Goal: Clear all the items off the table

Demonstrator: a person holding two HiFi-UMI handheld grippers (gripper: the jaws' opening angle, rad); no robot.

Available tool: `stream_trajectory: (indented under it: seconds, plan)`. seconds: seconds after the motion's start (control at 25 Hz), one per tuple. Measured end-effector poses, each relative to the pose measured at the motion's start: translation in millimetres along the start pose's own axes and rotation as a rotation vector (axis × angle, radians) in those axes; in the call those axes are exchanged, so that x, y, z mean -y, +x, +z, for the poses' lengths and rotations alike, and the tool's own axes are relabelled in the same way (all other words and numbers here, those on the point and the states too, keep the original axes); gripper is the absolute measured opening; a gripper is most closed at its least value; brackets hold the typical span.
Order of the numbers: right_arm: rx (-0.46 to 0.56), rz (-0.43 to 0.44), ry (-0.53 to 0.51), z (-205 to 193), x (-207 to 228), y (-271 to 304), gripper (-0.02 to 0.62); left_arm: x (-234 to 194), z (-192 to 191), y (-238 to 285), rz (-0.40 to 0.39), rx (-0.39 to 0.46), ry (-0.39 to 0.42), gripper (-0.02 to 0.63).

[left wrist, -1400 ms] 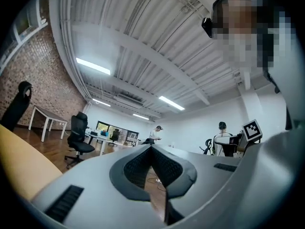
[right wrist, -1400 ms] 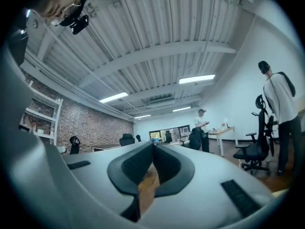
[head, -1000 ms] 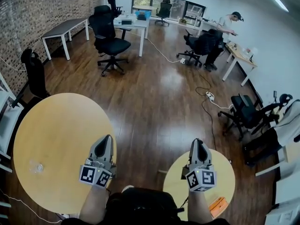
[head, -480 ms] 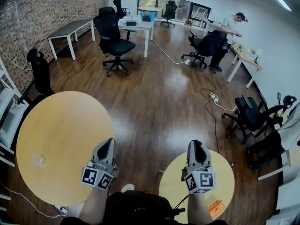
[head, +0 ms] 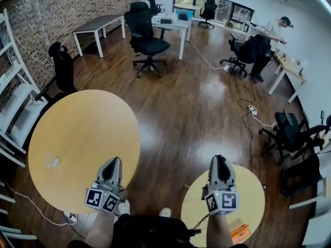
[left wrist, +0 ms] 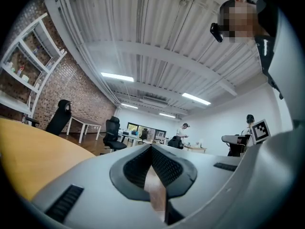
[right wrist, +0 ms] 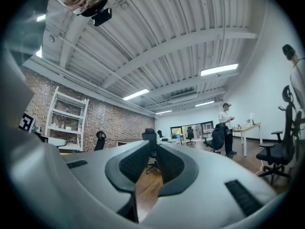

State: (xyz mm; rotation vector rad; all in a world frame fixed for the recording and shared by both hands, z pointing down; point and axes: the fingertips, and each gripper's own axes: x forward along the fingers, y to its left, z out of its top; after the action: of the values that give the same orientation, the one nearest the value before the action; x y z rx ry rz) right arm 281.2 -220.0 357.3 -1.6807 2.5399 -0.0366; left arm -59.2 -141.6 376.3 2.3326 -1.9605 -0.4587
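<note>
A big round yellow table fills the left of the head view. One small clear crumpled item lies near its left edge; I cannot tell what it is. My left gripper hovers over the table's near right rim, well to the right of that item, shut and empty. The left gripper view shows its pads meeting, with the tabletop at the left. My right gripper hangs over a small round table. In the right gripper view a narrow gap shows between its pads, with nothing in it.
An orange object sits at the small table's near edge. White shelving and a black chair stand left of the big table. Office chairs, desks, floor cables and a person are further off on the wooden floor.
The head view has swung left, so the big table and its clear item sit further right and nearer the left gripper. Both grippers keep their pose in front of me.
</note>
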Motion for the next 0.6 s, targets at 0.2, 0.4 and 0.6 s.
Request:
stream_trajectory:
  seconds: [0.2,0.4,0.6]
  plan:
    - [-0.003,0.082,-0.038,5.7,-65.0,25.7,0.049,-41.8,20.0,-28.3,0.038,0.052,-0.006,0.002]
    - [-0.020,0.184,-0.072,-0.2,-176.0,57.8,0.049,-119.6,54.2,-78.4,0.090,0.093,0.054,0.002]
    - [-0.018,0.340,-0.171,-5.7,-317.9,81.1,0.049,-222.5,89.7,-146.8,0.208,0.147,0.086,0.002]
